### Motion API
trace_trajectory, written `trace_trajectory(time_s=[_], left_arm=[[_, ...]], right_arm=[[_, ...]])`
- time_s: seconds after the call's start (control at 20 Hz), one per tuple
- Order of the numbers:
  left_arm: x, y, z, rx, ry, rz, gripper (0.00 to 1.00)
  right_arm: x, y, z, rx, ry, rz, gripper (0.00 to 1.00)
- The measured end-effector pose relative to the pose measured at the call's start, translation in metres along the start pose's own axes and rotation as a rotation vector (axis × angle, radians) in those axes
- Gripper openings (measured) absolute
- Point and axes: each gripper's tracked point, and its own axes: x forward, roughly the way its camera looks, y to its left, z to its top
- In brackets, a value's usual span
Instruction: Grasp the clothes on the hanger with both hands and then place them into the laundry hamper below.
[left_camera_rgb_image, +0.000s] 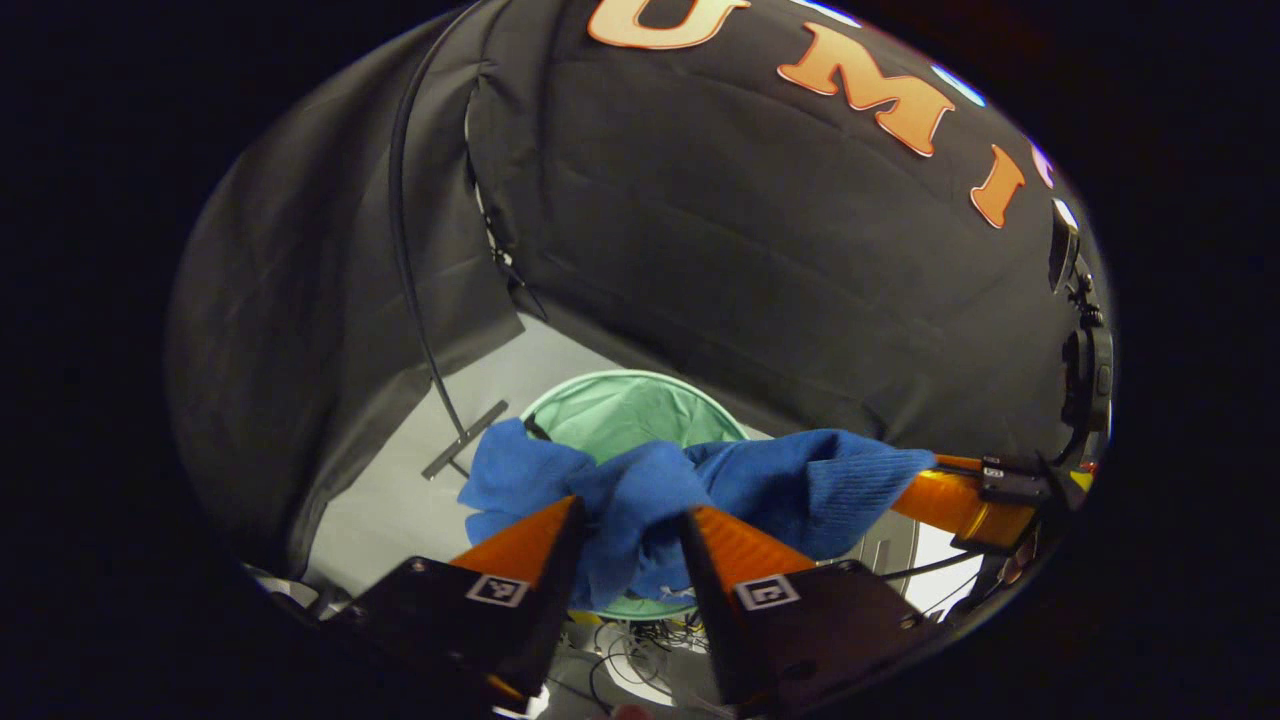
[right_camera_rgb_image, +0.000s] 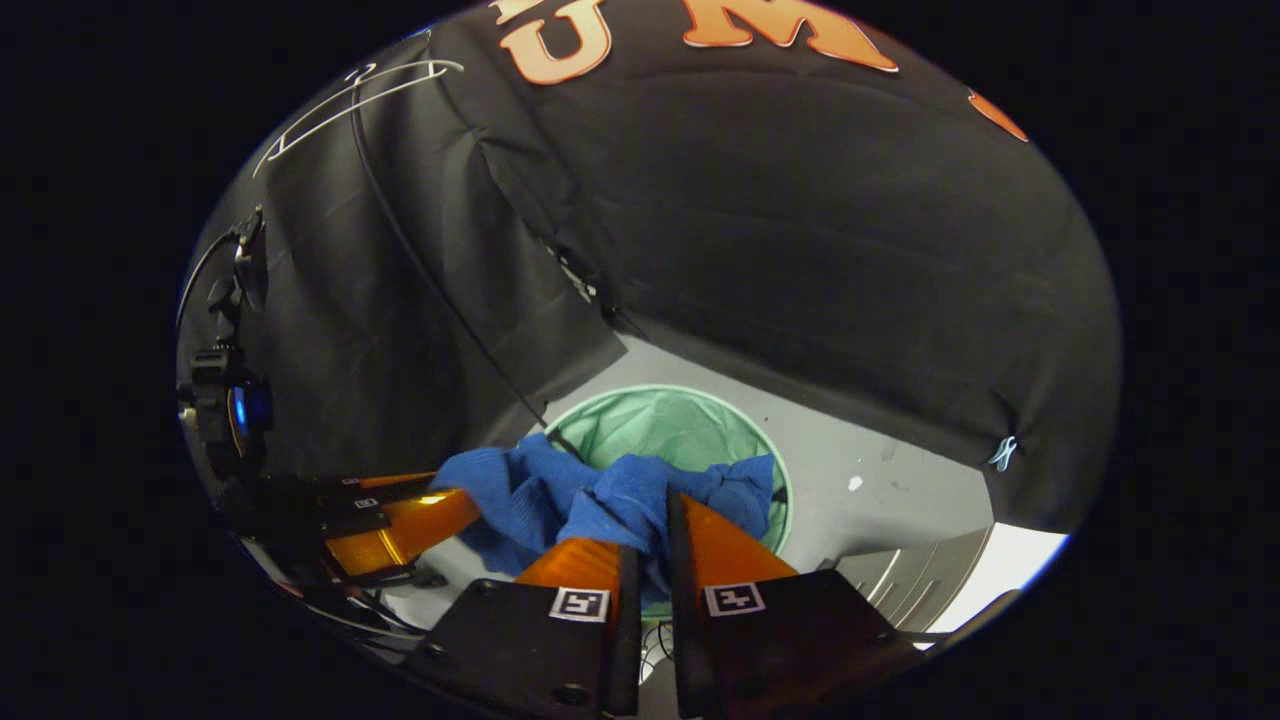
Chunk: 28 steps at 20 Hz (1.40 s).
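Observation:
A blue knitted garment (left_camera_rgb_image: 720, 490) hangs bunched between both grippers, just above the round green laundry hamper (left_camera_rgb_image: 560, 395). In the left gripper view, my left gripper (left_camera_rgb_image: 630, 520) has its orange fingers pressed on a thick fold of the cloth. Its far end runs to the right gripper's orange finger (left_camera_rgb_image: 960, 505). In the right gripper view, my right gripper (right_camera_rgb_image: 648, 525) is nearly closed on the garment (right_camera_rgb_image: 560, 495), with the hamper (right_camera_rgb_image: 690, 400) directly behind. The left gripper (right_camera_rgb_image: 410, 525) holds the cloth's other end at the left. Cloth hides the hamper's near rim.
The hamper stands on a pale floor (right_camera_rgb_image: 880, 500) against the black cloth wall. A thin black cable (left_camera_rgb_image: 410, 280) runs down the wall to a small metal bar (left_camera_rgb_image: 465, 440). A grey ribbed panel (right_camera_rgb_image: 900, 570) lies at lower right. Loose wires (left_camera_rgb_image: 640, 640) lie below the hamper.

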Motion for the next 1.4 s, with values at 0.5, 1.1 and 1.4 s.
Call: trace_trajectory(time_s=[0.5,1.1,1.4], left_arm=[[-0.009,0.036,-0.022,-0.071,0.009,0.1,0.97],[-0.066,0.029,0.04,-0.055,-0.205,0.094,0.97],[-0.139,0.015,0.113,-0.012,-0.397,0.072,0.97]], right_arm=[[0.005,0.002,-0.032,-0.033,0.046,-0.03,0.99],[-0.052,-0.005,0.022,0.015,-0.125,-0.05,0.98],[-0.112,0.002,0.089,-0.042,-0.305,-0.062,0.98]])
